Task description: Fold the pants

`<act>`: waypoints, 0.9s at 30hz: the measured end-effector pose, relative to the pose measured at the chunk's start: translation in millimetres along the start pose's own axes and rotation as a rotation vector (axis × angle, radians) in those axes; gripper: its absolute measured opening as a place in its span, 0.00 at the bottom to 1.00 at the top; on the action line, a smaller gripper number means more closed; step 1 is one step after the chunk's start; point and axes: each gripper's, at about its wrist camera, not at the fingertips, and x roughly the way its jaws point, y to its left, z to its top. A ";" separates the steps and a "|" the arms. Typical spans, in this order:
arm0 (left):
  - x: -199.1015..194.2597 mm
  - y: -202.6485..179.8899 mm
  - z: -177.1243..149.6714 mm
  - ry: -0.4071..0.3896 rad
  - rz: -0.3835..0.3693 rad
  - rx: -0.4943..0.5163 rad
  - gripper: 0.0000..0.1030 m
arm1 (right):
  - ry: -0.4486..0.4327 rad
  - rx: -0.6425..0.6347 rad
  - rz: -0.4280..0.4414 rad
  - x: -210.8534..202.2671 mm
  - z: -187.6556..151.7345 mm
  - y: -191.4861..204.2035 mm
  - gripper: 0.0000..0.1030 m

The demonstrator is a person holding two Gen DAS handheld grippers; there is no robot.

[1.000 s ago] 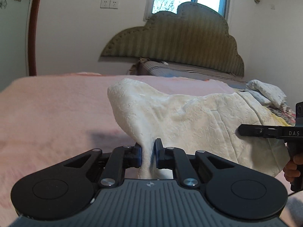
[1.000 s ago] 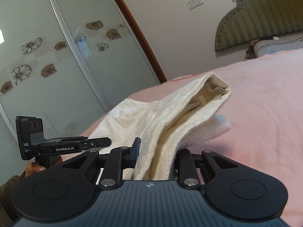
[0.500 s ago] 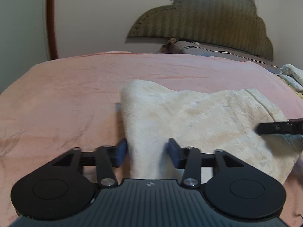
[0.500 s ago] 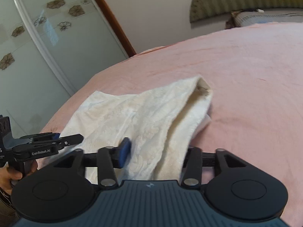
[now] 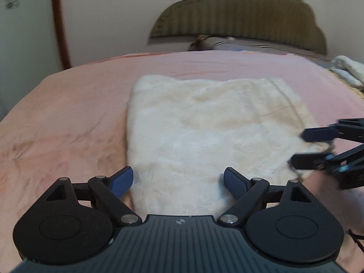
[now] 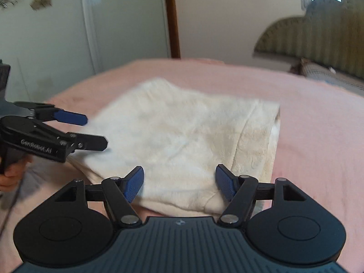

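Observation:
The cream pants [image 5: 204, 127] lie folded flat in a rectangle on the pink bedspread [image 5: 63, 118]; they also show in the right wrist view [image 6: 182, 141]. My left gripper [image 5: 178, 183] is open and empty, just above the near edge of the pants. My right gripper [image 6: 179, 182] is open and empty over the near edge at the other end. Each gripper shows in the other's view, the right one [image 5: 307, 147] and the left one [image 6: 95, 132], both with fingers spread beside the cloth.
A padded headboard [image 5: 238, 16] and pillows [image 5: 238, 45] stand at the far end of the bed. Folded white cloth [image 5: 348, 70] lies at the far right. Glass wardrobe doors [image 6: 68, 27] with flower prints and a brown frame stand beyond the bed.
Both grippers lowered the lifted pants onto the bed, opened and let go. The pants now lie flat, and both grippers have drawn back a little.

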 end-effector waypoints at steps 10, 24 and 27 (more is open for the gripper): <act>-50.5 -11.3 -27.4 0.044 -0.021 -0.113 0.93 | -0.057 0.264 -0.032 -69.1 -13.2 20.7 0.97; -66.3 -21.8 -70.4 0.112 0.029 -0.121 0.93 | 0.017 0.317 0.255 -151.7 -14.3 85.6 0.97; -64.0 -22.2 -74.9 0.110 0.051 -0.111 0.95 | -0.128 0.409 0.502 -164.6 -14.2 74.3 1.00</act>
